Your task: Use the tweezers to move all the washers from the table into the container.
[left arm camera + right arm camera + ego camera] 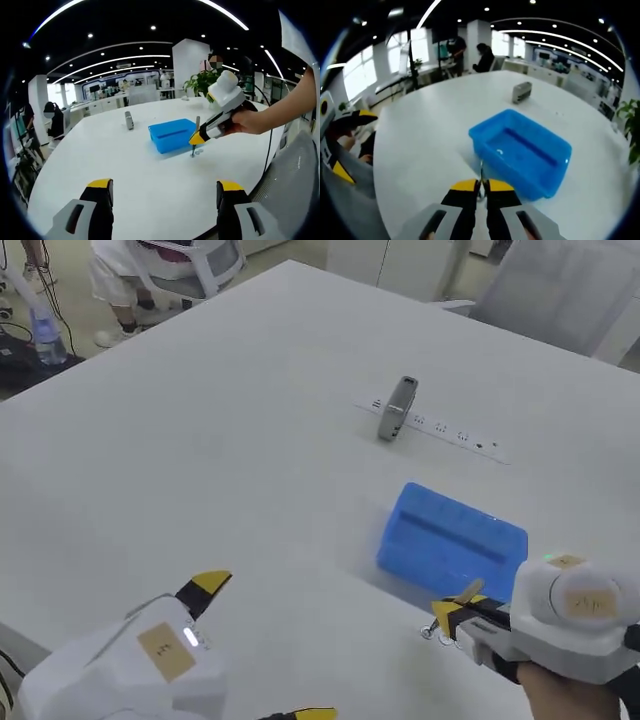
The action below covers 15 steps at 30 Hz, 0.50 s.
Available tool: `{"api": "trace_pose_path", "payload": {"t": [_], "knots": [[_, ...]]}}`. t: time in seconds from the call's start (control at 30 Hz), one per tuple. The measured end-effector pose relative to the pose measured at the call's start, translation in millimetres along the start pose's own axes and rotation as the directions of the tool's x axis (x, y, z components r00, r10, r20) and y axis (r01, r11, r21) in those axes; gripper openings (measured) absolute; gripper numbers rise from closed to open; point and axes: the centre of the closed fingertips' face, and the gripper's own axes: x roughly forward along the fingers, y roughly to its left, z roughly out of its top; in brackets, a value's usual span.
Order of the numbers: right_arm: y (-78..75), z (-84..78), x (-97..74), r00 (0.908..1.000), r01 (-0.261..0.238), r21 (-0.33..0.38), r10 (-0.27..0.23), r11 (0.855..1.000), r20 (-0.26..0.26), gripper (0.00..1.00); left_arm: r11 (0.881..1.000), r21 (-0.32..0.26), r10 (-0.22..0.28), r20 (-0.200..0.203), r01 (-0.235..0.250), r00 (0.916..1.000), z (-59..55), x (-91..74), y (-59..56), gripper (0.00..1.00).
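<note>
1. Standing by the white table, I count two grippers at its near edge. The left gripper is at the near left, its yellow-tipped jaws spread wide with nothing between them.
2. The right gripper, held in a hand at the near right, has its jaws pinched narrow on one pair of tweezers. In the right gripper view the thin tweezers stick out from between the tips.
3. The tweezer points reach down to the table just in front of the right gripper, where the washers lie. They are tiny; I make out perhaps two, and cannot count them for certain.
4. One blue container sits just beyond the washers, a shallow open tray. Whether any washers lie inside I cannot tell.
5. Farther back is one white power strip, flat on the table, with one grey adapter standing at its left end.
6. At the far left, off the table, a person sits on a chair, and one bottle stands on the floor nearby.
</note>
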Motion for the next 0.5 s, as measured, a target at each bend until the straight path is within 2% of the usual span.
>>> {"api": "trace_pose_path", "payload": {"t": [0.2,0.37,0.5], "knots": [[-3.4,-0.1,2.2,0.9999,0.013,0.015,-0.013,1.000,0.008,0.02,1.000,0.002,0.000,-0.001,0.000,1.0000,-0.1,0.1,-0.1,0.87],[-1.8,0.0,2.4,0.9999,0.012,-0.008,-0.012,1.000,-0.009,0.02,1.000,0.004,-0.001,-0.003,0.001,1.0000,-0.3,0.1,-0.4,0.86],[-3.7,0.6,2.8,0.9997,0.005,0.017,-0.004,1.000,-0.024,0.02,1.000,0.003,-0.004,-0.009,0.004,1.0000,-1.1,0.4,-1.0,0.86]]}}
